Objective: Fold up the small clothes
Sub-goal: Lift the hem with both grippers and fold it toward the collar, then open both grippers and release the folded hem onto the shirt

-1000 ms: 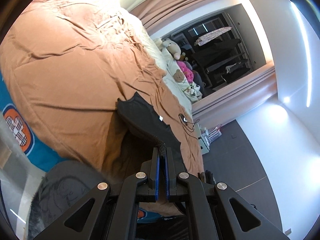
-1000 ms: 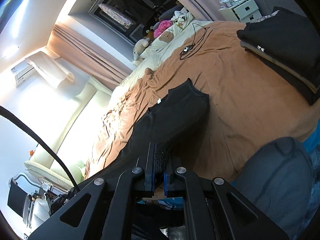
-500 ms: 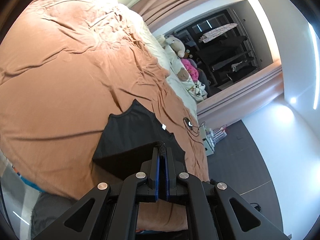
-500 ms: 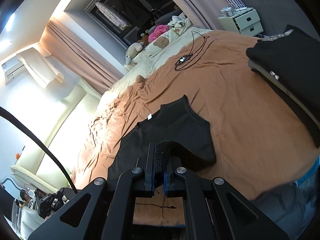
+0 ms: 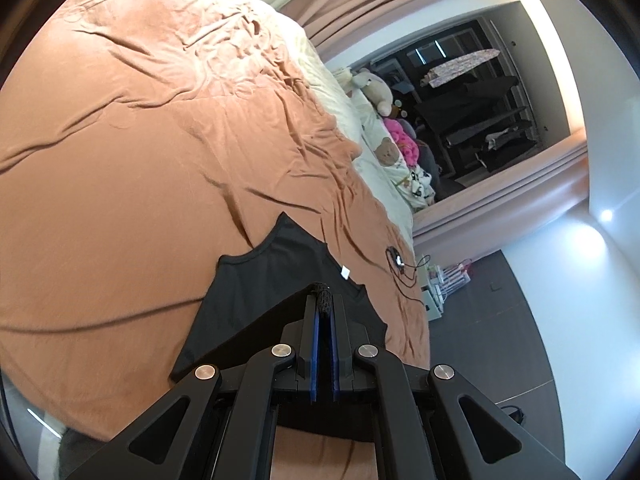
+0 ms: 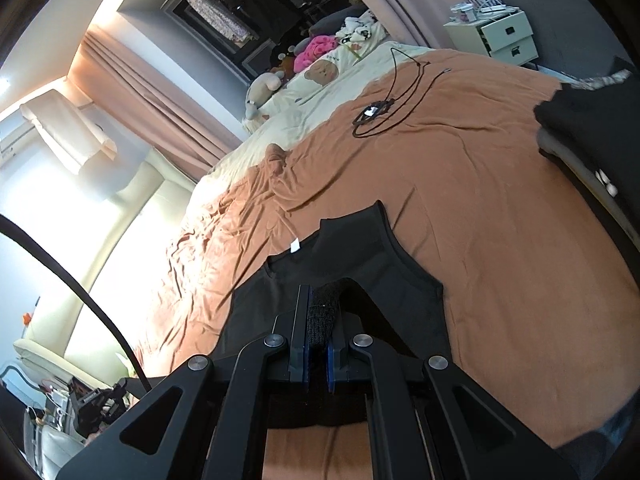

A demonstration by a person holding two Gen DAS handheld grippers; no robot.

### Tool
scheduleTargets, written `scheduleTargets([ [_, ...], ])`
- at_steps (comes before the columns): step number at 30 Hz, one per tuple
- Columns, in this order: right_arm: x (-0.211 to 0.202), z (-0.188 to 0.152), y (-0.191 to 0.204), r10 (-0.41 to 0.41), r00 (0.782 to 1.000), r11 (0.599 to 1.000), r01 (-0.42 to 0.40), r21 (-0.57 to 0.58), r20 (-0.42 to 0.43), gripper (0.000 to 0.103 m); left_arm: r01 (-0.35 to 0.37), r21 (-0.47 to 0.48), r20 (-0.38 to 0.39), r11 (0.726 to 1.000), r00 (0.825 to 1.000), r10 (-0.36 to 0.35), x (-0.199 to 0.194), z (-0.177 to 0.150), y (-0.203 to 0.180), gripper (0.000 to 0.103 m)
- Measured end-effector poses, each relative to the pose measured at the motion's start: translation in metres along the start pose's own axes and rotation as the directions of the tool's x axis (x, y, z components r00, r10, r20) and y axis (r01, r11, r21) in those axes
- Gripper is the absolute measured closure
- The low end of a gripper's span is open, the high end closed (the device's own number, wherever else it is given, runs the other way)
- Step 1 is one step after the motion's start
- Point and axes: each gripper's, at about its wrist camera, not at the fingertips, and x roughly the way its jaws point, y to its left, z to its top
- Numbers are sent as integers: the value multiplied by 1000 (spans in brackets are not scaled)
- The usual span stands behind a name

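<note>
A small black sleeveless top (image 5: 280, 272) lies on the brown bedspread (image 5: 140, 168), its neck and white label pointing toward the pillows. My left gripper (image 5: 323, 300) is shut on a bunched corner of its lower edge, lifted over the body of the garment. My right gripper (image 6: 322, 304) is shut on the other lower corner of the same black top (image 6: 360, 256), also raised above it. The hem stretches between both grippers and hides the lower part of the garment.
A black cable with a small device (image 6: 376, 112) lies on the bedspread beyond the top. A stack of dark folded clothes (image 6: 592, 136) sits at the right. Cream pillows and soft toys (image 5: 384, 152) line the head of the bed; white drawers (image 6: 496, 36) stand beside it.
Both grippers have carried the hem forward over the bed toward the neckline, so the top now lies further onto the bedspread with its lower part doubling over.
</note>
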Motion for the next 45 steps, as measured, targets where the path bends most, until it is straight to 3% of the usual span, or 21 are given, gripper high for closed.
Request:
scheduleTargets([
  [12,68,43,-7,-38,997,999,38,0,-67,101,-106,36,-53,994,993,108,76,37,-7,99],
  [25,136,79,-27,-53,992,998,56,28,-111,101,-199,75,-112,977,972,206,160,73,-4,99],
  [32,176,90,-38,-72,987,995,80,52,-144,101,-262,92,-128,961,954,272,200,89,2,99],
  [39,215,103,-45,-94,977,992,108,63,-191,99,-333,134,-156,933,923,351,240,101,10,99],
  [41,222,106,-44,-76,977,995,87,50,-198,95,-342,142,-177,929,915,364,252,106,15,98],
  [42,225,107,-43,-74,978,996,81,29,-197,84,-352,133,-192,926,908,373,257,109,19,98],
  [43,227,109,-43,-83,977,996,87,14,-194,62,-361,127,-197,924,904,380,260,110,22,98],
  [45,224,109,-43,-96,980,995,94,-22,-173,28,-376,133,-203,917,895,397,263,111,23,94],
])
